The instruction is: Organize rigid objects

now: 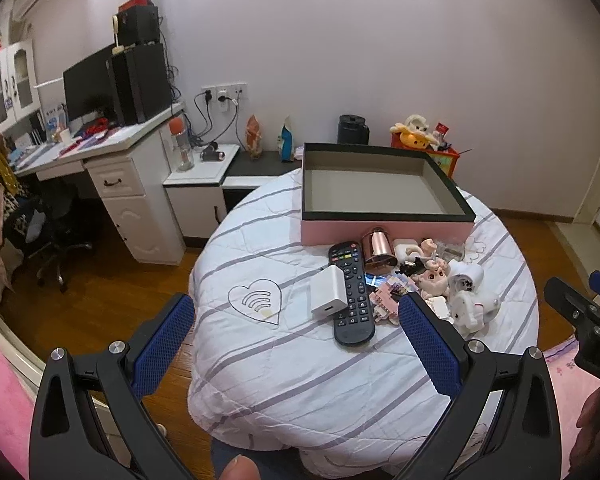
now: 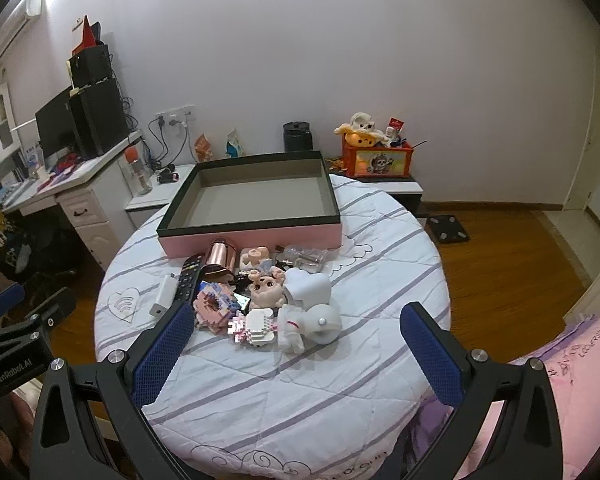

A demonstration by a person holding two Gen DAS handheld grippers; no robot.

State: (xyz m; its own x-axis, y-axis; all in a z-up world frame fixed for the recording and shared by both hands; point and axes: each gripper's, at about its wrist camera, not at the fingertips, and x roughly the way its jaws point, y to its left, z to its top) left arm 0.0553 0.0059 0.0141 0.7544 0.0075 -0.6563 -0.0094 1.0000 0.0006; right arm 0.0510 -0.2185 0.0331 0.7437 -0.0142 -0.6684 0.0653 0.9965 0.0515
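Note:
An empty pink box [image 1: 384, 230] [image 2: 256, 240] with a dark rim sits at the far side of the round bed. In front of it lies a pile: a black remote [image 1: 350, 292] [image 2: 189, 272], a white charger [image 1: 329, 294] [image 2: 163, 295], a copper cup [image 1: 377, 250] [image 2: 219, 258], a pink figurine [image 2: 265, 286] [image 1: 432, 280], brick models [image 2: 254, 326] and white toys [image 2: 312, 304] [image 1: 470, 296]. My left gripper [image 1: 296, 320] hangs open, short of the remote. My right gripper [image 2: 298, 328] is open too, short of the white toys. Neither holds anything.
The bed has a white striped quilt [image 1: 300, 380] [image 2: 300, 392]. A desk [image 1: 112, 148] with a monitor and speakers stands at the left, a low cabinet [image 2: 396, 186] with an orange toy crate [image 2: 376, 160] behind the bed. Wooden floor [image 2: 508, 264] lies around.

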